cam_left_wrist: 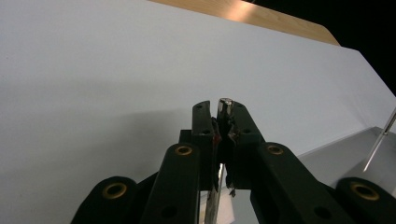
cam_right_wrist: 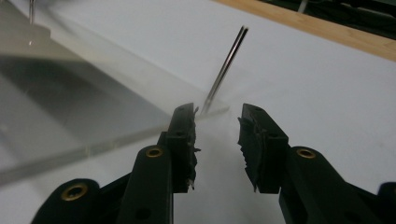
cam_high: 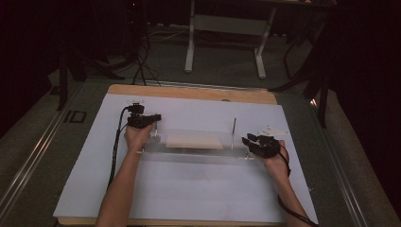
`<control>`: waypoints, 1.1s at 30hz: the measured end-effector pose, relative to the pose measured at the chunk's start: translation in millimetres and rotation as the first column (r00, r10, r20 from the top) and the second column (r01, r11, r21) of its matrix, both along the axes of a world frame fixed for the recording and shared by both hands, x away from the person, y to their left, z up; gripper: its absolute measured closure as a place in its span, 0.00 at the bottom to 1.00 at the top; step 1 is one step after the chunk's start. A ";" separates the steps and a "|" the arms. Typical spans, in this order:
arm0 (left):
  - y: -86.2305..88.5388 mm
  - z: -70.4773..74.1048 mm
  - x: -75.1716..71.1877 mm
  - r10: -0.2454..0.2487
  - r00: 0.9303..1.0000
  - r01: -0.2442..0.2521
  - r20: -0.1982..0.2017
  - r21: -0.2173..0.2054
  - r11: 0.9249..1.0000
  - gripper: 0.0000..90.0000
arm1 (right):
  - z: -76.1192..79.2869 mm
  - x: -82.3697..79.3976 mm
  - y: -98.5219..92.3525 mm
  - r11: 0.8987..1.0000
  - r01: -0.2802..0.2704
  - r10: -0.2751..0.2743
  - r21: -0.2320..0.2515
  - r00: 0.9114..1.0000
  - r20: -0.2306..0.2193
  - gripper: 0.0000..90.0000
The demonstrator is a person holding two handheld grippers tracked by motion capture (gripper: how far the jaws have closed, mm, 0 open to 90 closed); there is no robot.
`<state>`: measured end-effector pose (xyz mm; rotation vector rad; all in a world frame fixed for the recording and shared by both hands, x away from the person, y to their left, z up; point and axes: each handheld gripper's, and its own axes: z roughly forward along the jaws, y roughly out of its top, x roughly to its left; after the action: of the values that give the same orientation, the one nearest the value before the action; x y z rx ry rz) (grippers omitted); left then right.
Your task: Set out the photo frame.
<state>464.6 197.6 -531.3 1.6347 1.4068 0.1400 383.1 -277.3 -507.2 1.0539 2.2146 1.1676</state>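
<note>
A clear acrylic plate (cam_high: pixel 198 153) lies on the white sheet, with a cream board (cam_high: pixel 194 139) on or under it. A thin metal rod (cam_high: pixel 233 132) stands upright near the plate's right end. My left gripper (cam_high: pixel 152 132) is at the plate's left end, and its jaws (cam_left_wrist: pixel 223 116) are shut on the top of another upright metal rod (cam_left_wrist: pixel 225 103). My right gripper (cam_high: pixel 248 141) is at the plate's right end. It stands open (cam_right_wrist: pixel 217 123) with nothing between its pads, just short of the plate's corner (cam_right_wrist: pixel 212 111) where the thin rod (cam_right_wrist: pixel 224 70) rises.
The white sheet (cam_high: pixel 189 194) covers a wooden table (cam_high: pixel 189 92), with bare sheet in front of the plate. Small white scraps (cam_high: pixel 273 128) lie right of the right gripper. A desk frame (cam_high: pixel 224 28) stands on the floor behind the table.
</note>
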 end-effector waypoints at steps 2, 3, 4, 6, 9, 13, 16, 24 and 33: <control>0.2 -0.2 0.1 0.001 1.000 -0.001 -0.001 -0.004 1.000 0.93 | -1.4 -3.0 -0.5 1.000 -0.012 0.012 -0.008 1.000 0.002 0.73; 0.2 -0.2 0.1 0.001 1.000 -0.001 -0.002 -0.003 1.000 0.93 | -1.9 -4.6 -0.5 1.000 -0.019 0.019 -0.014 1.000 0.002 0.73; 0.2 -0.2 0.2 0.001 1.000 -0.001 -0.003 -0.004 1.000 0.93 | -2.4 -6.3 0.0 1.000 -0.022 0.022 -0.018 1.000 0.005 0.73; 0.2 -0.3 0.1 0.002 1.000 -0.002 -0.003 -0.006 1.000 0.93 | -2.7 -8.3 1.0 0.999 -0.025 0.025 -0.030 1.000 0.012 0.74; 0.1 -0.3 0.2 0.003 1.000 -0.003 -0.004 -0.008 1.000 0.93 | -3.0 -8.1 0.1 0.999 -0.030 0.030 -0.029 1.000 0.010 0.72; 0.3 -0.4 0.3 0.002 1.000 -0.003 -0.004 -0.010 1.000 0.93 | -6.9 -8.6 0.5 0.998 -0.044 0.044 -0.050 0.999 -0.003 0.71; 0.3 -0.6 0.3 0.003 1.000 -0.003 -0.004 -0.010 1.000 0.93 | -8.2 -10.9 4.2 0.995 -0.070 0.071 -0.070 0.997 0.004 0.70; 0.5 -0.8 0.4 0.003 1.000 -0.004 -0.005 -0.015 1.000 0.93 | -3.7 -15.5 9.4 0.990 -0.134 0.138 -0.050 0.988 0.064 0.64; 0.8 -1.0 0.9 0.002 1.000 -0.002 -0.009 -0.020 1.000 0.93 | -1.1 -17.1 16.1 0.986 -0.158 0.164 -0.059 0.979 0.124 0.56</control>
<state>465.5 198.4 -532.3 1.6194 1.4128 0.1196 366.0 -261.2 -508.3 0.7696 2.2481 1.2058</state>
